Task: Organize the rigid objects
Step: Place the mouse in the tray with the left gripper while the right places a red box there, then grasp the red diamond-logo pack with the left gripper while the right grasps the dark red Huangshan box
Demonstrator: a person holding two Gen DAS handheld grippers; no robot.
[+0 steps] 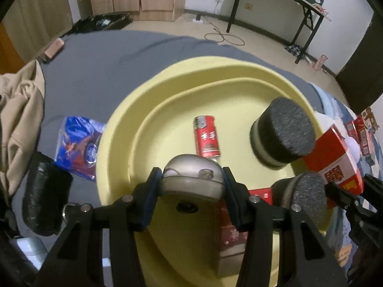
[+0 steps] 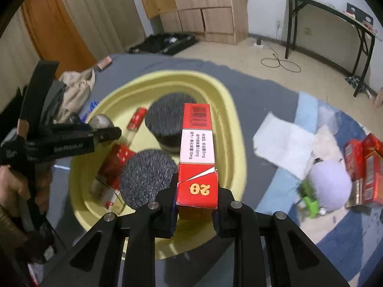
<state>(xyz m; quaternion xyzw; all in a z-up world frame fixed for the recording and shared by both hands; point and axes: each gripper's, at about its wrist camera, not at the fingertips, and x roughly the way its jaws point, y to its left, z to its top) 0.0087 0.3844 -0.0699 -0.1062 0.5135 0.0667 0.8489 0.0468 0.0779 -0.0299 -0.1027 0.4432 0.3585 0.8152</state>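
Both views were dim and flat under soft indoor light, with black vignette corners and strong fisheye bending at the edges. Motion blur smeared the lower right of the right wrist view and softened the centre of the left.
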